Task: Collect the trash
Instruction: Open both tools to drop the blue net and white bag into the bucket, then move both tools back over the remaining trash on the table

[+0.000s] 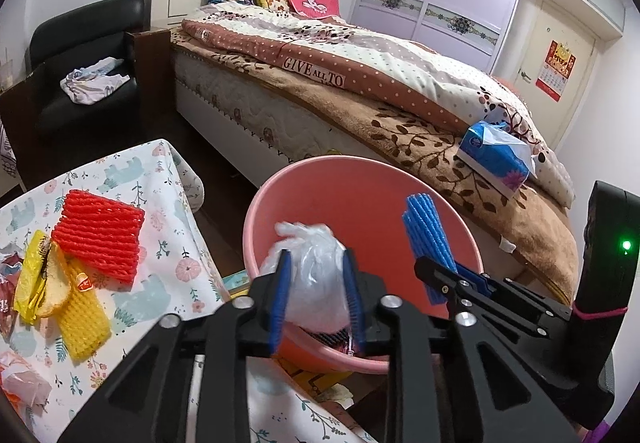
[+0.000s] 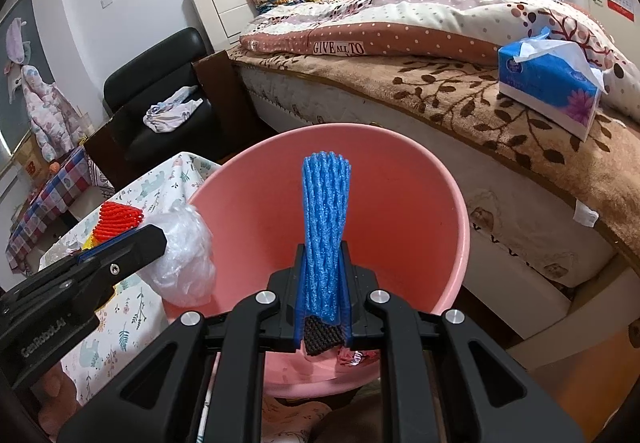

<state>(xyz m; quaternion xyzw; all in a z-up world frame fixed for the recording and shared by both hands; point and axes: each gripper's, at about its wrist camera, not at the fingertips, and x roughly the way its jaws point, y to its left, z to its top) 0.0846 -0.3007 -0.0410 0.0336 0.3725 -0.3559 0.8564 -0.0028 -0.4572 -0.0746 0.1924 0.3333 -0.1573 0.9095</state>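
Note:
A pink bin [image 1: 360, 195] stands on the floor between the table and the bed. My left gripper [image 1: 316, 257] is over its near rim, jaws parted, and a crumpled clear plastic bag [image 1: 316, 283] sits loosely between the blue pads, its top blurred. To its right my right gripper [image 1: 440, 271] is shut on a blue foam net [image 1: 426, 231] that stands upright. In the right wrist view that gripper [image 2: 322, 249] clamps the blue net [image 2: 326, 211] over the bin [image 2: 400, 203], and the bag [image 2: 184, 255] hangs at the bin's left rim. A black net piece [image 2: 322, 339] lies in the bin.
A table with a floral cloth [image 1: 160, 183] at left carries a red foam net [image 1: 100, 231], a yellow foam net [image 1: 82, 319], a yellow wrapper [image 1: 28, 283] and crumpled paper [image 1: 24, 387]. The bed [image 1: 320, 111] with a blue tissue box [image 1: 496, 155] runs behind the bin. A black chair [image 1: 80, 43] stands far left.

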